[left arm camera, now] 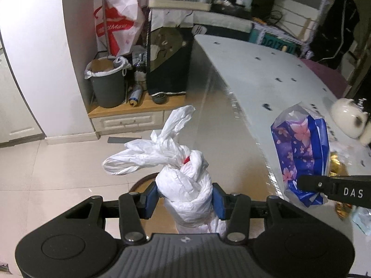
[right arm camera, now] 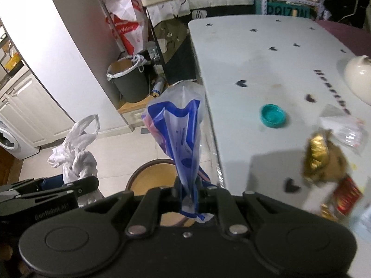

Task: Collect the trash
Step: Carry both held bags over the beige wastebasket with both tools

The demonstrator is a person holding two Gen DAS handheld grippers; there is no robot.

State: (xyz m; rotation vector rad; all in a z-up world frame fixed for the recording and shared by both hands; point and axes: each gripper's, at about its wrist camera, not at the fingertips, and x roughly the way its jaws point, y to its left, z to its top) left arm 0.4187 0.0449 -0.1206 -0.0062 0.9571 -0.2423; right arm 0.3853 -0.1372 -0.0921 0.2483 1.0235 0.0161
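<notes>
My left gripper (left arm camera: 185, 199) is shut on a knotted white plastic bag (left arm camera: 183, 180), held upright above the floor beside the table; the bag also shows in the right wrist view (right arm camera: 76, 155). My right gripper (right arm camera: 189, 198) is shut on a blue and purple flowered wrapper (right arm camera: 183, 134), held over the table's left edge; it shows in the left wrist view (left arm camera: 301, 148) too. On the white table (right arm camera: 255, 53) lie a teal bottle cap (right arm camera: 273, 116), a gold foil wrapper (right arm camera: 317, 157), a clear wrapper (right arm camera: 343, 127) and a red packet (right arm camera: 347, 197).
A grey bin with a white liner (left arm camera: 106, 83) stands on a low wooden step by the wall, with a can (left arm camera: 135, 95) beside it. A round wooden stool (right arm camera: 153, 178) is below the grippers. A white teapot (left arm camera: 347, 118) sits on the table. A washing machine (right arm camera: 9, 139) is far left.
</notes>
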